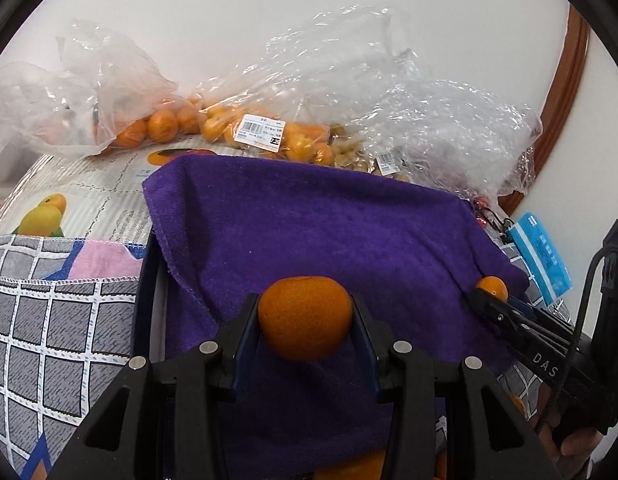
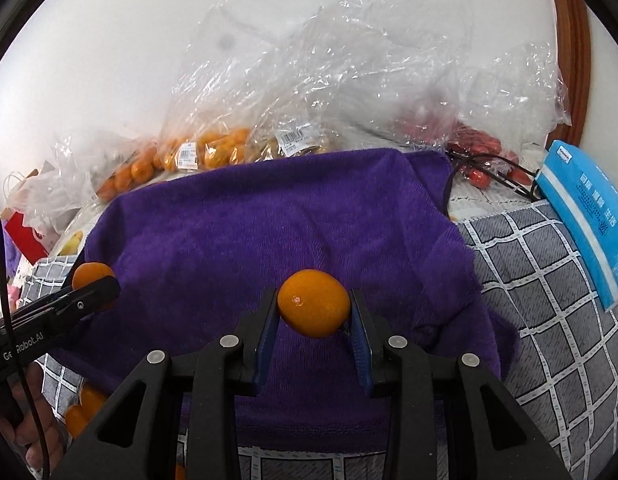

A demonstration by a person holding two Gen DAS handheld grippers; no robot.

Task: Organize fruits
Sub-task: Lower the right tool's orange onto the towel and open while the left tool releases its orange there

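My left gripper (image 1: 305, 320) is shut on a tangerine (image 1: 305, 322) and holds it above a purple towel (image 1: 317, 224). My right gripper (image 2: 313, 312) is shut on another tangerine (image 2: 313, 303) above the same towel (image 2: 269, 220). Each gripper shows in the other's view with its tangerine: the right one at the right edge (image 1: 493, 288), the left one at the left edge (image 2: 91, 274). Clear bags of tangerines (image 1: 157, 124) (image 2: 213, 148) lie behind the towel. More loose tangerines (image 2: 87, 406) lie low at the left.
A grey checked cloth (image 1: 49, 320) (image 2: 549, 320) covers the surface. A blue packet (image 1: 543, 256) (image 2: 589, 216) lies at the right. A bag of red fruit (image 2: 481, 152) sits at the back right. A white wall stands behind.
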